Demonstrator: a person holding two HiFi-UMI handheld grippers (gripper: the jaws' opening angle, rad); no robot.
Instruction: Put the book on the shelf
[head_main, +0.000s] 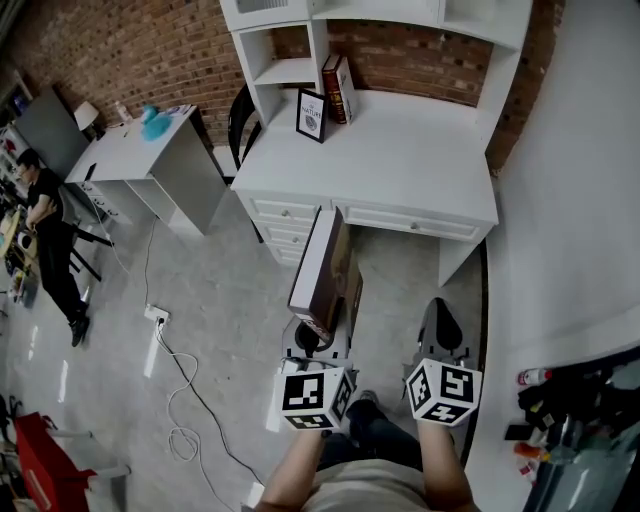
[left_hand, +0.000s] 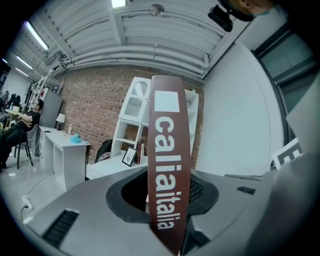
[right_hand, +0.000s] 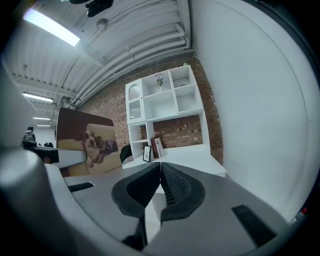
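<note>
A large brown book (head_main: 322, 268) stands on end over the floor in front of the white desk (head_main: 400, 160). My left gripper (head_main: 318, 338) is shut on its lower edge. In the left gripper view the book's brown spine (left_hand: 167, 150) with white lettering rises between the jaws of the left gripper (left_hand: 169, 200). My right gripper (head_main: 440, 320) hangs beside it to the right, shut with nothing in it; in its own view the right gripper (right_hand: 160, 167) has its pads together. The white shelf unit (head_main: 285, 70) stands on the desk's back, also seen in the right gripper view (right_hand: 165, 102).
Two upright books (head_main: 337, 88) and a framed picture (head_main: 311, 113) stand on the desk beside the shelf unit. A second white desk (head_main: 150, 160), a dark chair (head_main: 238, 120) and a seated person (head_main: 45, 200) are at left. A cable and power strip (head_main: 155, 317) lie on the floor.
</note>
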